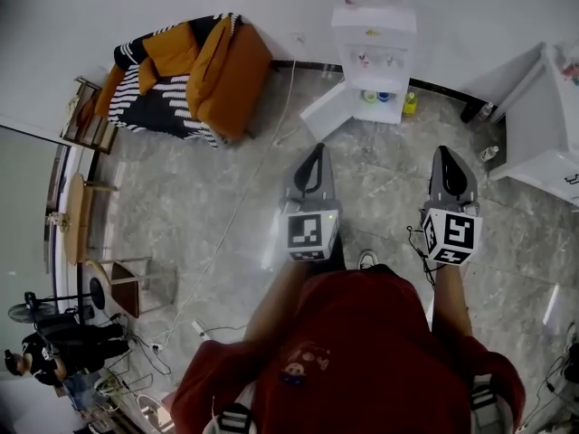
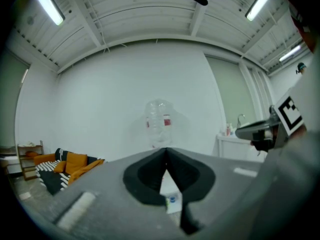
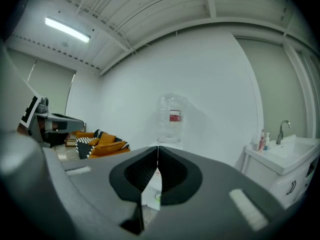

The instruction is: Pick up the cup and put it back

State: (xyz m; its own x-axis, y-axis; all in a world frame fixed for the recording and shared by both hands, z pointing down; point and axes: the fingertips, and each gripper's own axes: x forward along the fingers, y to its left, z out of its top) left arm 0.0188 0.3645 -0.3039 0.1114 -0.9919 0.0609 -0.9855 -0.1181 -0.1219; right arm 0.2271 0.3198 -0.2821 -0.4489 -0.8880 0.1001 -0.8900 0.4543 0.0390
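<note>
Cups, one green [image 1: 369,97] and one blue [image 1: 384,97], sit side by side in the open lower compartment of the white water dispenser [image 1: 373,39], which stands against the far wall with a clear bottle on top. I cannot tell which of the two is the one meant. The compartment door [image 1: 326,111] hangs open towards the left, and a small yellow object [image 1: 410,104] stands just right of the dispenser's base.

Both grippers are held out level and point at the dispenser, well short of it. The left gripper [image 1: 317,149] has its jaws closed tip to tip with nothing between them; through the gap below the tips the blue cup shows far off. The right gripper [image 1: 450,152] is likewise fully closed and empty.

Grey tiled floor [image 1: 226,197] lies under the person, who wears a red shirt [image 1: 353,351]. An orange sofa [image 1: 194,75] with black-and-white striped cushions stands to the left of the dispenser, and a white sink cabinet [image 1: 543,134] to the right
</note>
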